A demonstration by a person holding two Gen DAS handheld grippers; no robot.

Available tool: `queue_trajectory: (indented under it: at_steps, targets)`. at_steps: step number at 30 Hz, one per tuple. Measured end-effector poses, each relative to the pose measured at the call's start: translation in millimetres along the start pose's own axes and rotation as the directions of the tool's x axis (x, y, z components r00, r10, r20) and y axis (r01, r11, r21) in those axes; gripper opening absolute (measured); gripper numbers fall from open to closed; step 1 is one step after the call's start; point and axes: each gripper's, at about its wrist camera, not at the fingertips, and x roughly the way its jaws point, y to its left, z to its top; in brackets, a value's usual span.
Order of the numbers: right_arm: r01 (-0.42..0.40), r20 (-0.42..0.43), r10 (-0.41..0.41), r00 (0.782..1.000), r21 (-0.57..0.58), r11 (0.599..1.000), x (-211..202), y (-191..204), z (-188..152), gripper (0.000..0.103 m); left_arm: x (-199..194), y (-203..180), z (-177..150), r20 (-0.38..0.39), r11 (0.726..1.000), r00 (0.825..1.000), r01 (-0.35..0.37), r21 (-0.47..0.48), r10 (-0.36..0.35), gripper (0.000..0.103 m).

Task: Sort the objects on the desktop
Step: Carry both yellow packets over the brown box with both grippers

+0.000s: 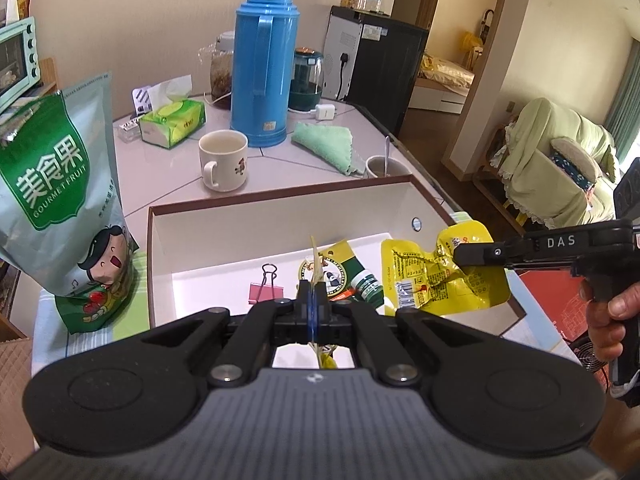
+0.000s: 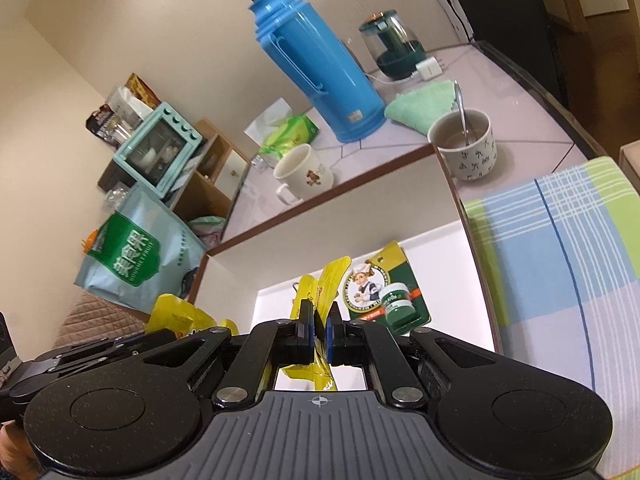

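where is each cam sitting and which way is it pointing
Left wrist: sits on the left gripper, looking forward and down into the white box; its own shut fingers pinch a thin yellow packet edge, and the right gripper and a hand show at right, holding the yellow pouch.
Right wrist: sits on the right gripper, looking down into the same box from its right side, tilted; its fingers clamp the yellow pouch, and the left gripper shows at lower left.
Shared: box, blue thermos, white mug, snack bag.

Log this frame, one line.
left gripper: shut on thin yellow packet edge | right gripper: shut on yellow pouch | both over white box | binder clip, balm card inside
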Motion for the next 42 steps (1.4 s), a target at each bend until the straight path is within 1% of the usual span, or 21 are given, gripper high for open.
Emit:
queue_trajectory:
  at_steps: [15, 25, 39, 42]
  targets:
    - [0.059, -0.067, -0.058, 0.996, 0.019, 0.998, 48.1, -7.8, 0.2, 0.003, 48.9, 14.2, -0.8, -0.076, 0.999, 0.997, 0.002, -0.048, -0.005, 0.000]
    - [0.094, -0.117, -0.091, 0.989, 0.018, 0.995, 79.6, -7.9, 0.8, 0.003, 77.4, 26.6, -4.8, -0.131, 0.996, 0.991, -0.006, -0.085, -0.006, 0.000]
    - [0.133, -0.170, -0.125, 0.977, 0.034, 0.991, 109.3, -10.4, -1.4, 0.003, 110.8, 42.1, -10.8, -0.197, 0.992, 0.980, -0.031, -0.119, 0.007, 0.000]
    - [0.138, -0.178, -0.131, 0.975, 0.029, 0.990, 114.1, -9.0, -2.2, 0.003, 114.7, 45.4, -8.6, -0.206, 0.992, 0.978, -0.049, -0.119, 0.023, 0.000]
